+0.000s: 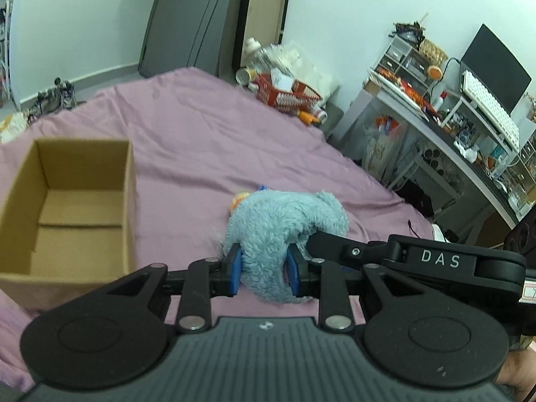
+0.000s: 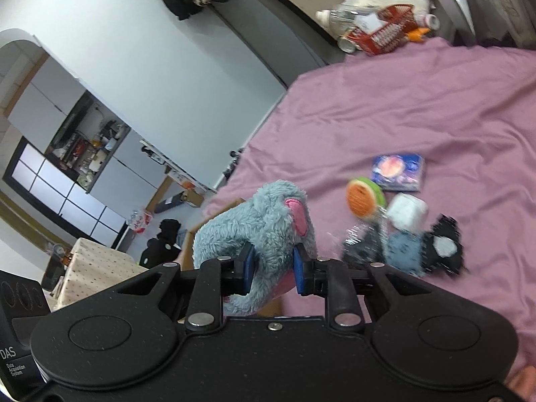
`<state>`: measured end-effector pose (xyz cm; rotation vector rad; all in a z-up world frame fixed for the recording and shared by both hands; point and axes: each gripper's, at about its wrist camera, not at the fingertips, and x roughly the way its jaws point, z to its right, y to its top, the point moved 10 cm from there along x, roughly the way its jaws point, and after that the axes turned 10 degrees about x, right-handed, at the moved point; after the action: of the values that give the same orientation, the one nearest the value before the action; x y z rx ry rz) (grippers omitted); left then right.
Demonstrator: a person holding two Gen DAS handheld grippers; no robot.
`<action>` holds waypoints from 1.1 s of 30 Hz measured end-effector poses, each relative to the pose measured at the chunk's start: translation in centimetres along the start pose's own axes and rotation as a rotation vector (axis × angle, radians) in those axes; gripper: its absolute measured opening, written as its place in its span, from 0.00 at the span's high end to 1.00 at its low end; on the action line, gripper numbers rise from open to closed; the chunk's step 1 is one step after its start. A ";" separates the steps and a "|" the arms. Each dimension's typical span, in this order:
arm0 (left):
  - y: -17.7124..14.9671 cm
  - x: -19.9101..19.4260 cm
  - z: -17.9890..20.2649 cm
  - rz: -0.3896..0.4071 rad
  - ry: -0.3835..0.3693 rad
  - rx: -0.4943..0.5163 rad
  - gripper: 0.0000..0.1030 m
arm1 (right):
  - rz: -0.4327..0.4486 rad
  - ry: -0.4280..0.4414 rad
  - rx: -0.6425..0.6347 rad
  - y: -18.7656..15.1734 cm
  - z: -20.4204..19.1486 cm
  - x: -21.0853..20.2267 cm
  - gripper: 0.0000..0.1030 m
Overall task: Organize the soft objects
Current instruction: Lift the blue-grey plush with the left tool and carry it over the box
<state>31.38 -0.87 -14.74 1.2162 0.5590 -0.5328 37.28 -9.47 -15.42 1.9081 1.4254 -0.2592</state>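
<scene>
A grey-blue plush elephant (image 1: 281, 224) with a pink ear (image 2: 298, 217) is held by both grippers above the pink bedsheet (image 1: 201, 127). My left gripper (image 1: 264, 268) is shut on one end of it. My right gripper (image 2: 273, 268) is shut on the other end; its black arm shows in the left wrist view (image 1: 418, 258). An open cardboard box (image 1: 77, 207), nothing in it, stands on the bed to the left of the plush. Other small objects lie on the sheet to the right: an orange-and-green round toy (image 2: 363, 199), a blue packet (image 2: 398, 171), a white soft item (image 2: 407, 214), a blue-and-black plush (image 2: 422, 251).
A red basket (image 1: 288, 92) with bottles and clutter sits past the far edge of the bed. A cluttered white desk (image 1: 469, 127) with keyboard and monitor stands to the right. A doorway and shelves (image 2: 77, 154) lie to the left in the right wrist view.
</scene>
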 end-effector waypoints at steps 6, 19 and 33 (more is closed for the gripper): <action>2.0 -1.7 -1.9 0.039 0.021 -0.004 0.74 | 0.010 0.022 -0.050 0.6 -3.1 1.2 0.78; 5.6 -4.4 -6.6 0.087 0.040 -0.025 0.74 | 0.009 0.046 -0.120 0.6 -8.9 3.7 0.78; 5.8 -4.2 -13.5 0.065 0.055 -0.098 0.74 | -0.061 0.042 -0.055 -1.2 -11.1 9.5 0.78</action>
<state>30.48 14.02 -11.20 1.1546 0.5841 -0.4137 36.89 5.05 -13.25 1.8376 1.5053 -0.2081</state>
